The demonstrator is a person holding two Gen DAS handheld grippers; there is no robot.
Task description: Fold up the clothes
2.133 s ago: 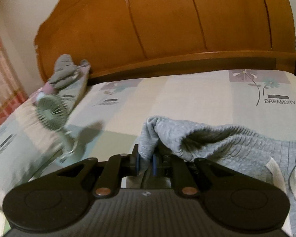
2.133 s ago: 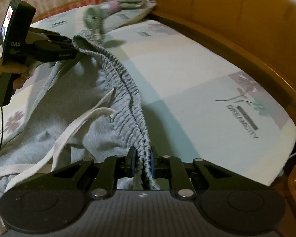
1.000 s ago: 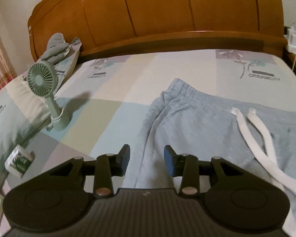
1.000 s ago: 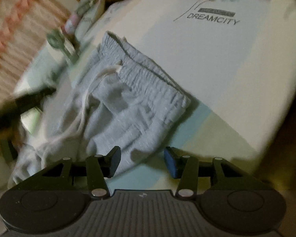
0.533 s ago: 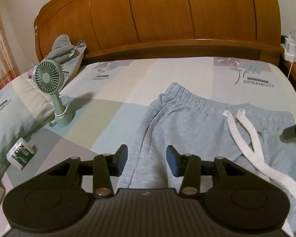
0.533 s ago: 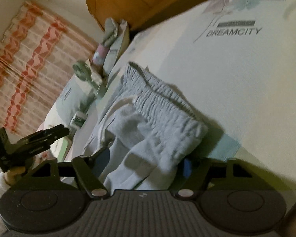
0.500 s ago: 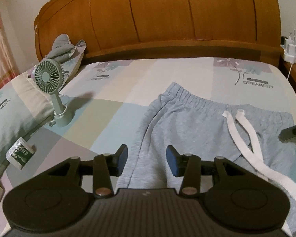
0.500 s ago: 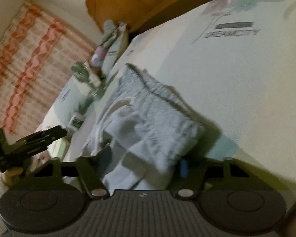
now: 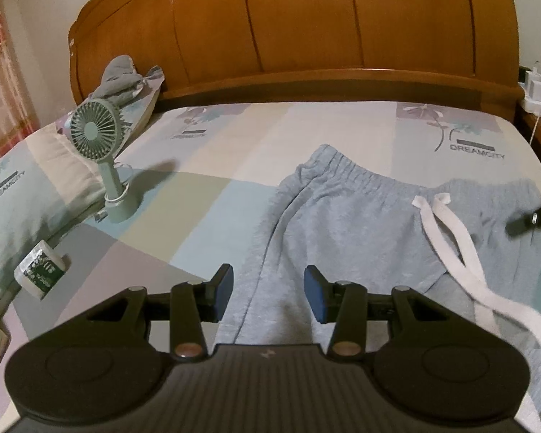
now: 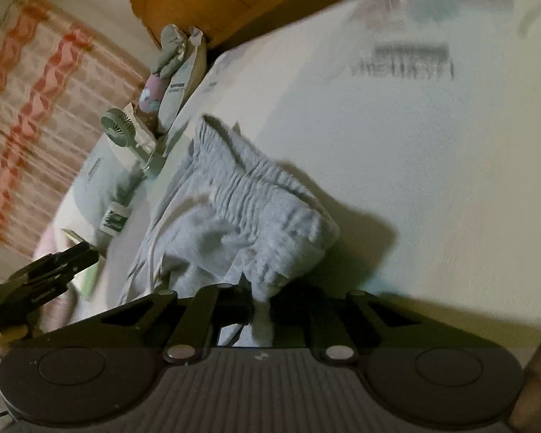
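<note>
Grey sweatpants [image 9: 360,223] lie flat on the bed, waistband toward the headboard, white drawstring [image 9: 447,231] trailing to the right. My left gripper [image 9: 268,290] hovers open over the pants' left side seam, nothing pinched between its blue pads. A tip of the right gripper [image 9: 530,218] shows at the waistband's right end. In the right wrist view my right gripper [image 10: 261,301] has its jaws closing tight on the waistband corner of the sweatpants [image 10: 270,223], cloth bunched between them. The left gripper [image 10: 54,267] appears at the left edge there.
A green handheld fan [image 9: 97,133] stands on the bed at the left beside a pillow [image 9: 18,195]. A small green-and-white box [image 9: 41,269] lies near it. The wooden headboard [image 9: 306,36] closes off the far side. A nightstand with a charger [image 9: 535,86] is at the right.
The right gripper went from open around the waistband corner to shut on it, and the corner is bunched up. The left gripper stays open and hardly moved.
</note>
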